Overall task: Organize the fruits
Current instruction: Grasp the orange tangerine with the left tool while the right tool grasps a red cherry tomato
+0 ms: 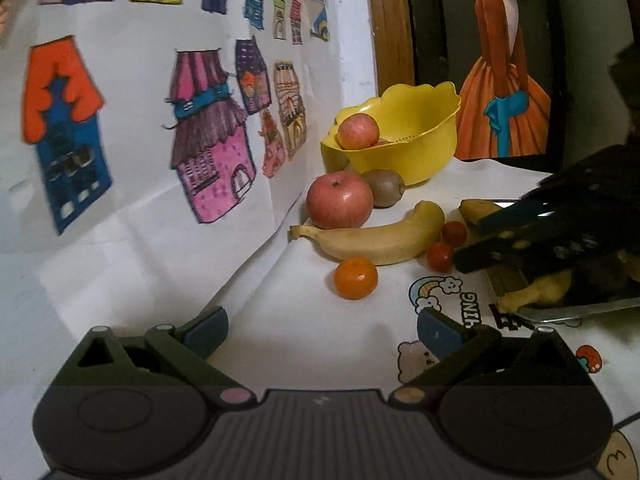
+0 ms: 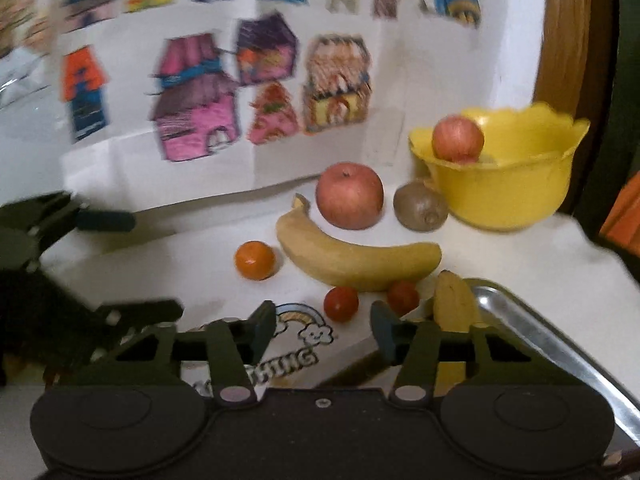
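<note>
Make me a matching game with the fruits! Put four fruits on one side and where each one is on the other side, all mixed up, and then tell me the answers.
Fruits
1. small apple
2. kiwi
3. tangerine
4. short banana

Places
A. on the white cloth, left of the long banana
B. lying partly on the metal tray
C. inside the yellow bowl
D. on the cloth, between the big apple and the bowl

Answers: 1-C, 2-D, 3-A, 4-B
</note>
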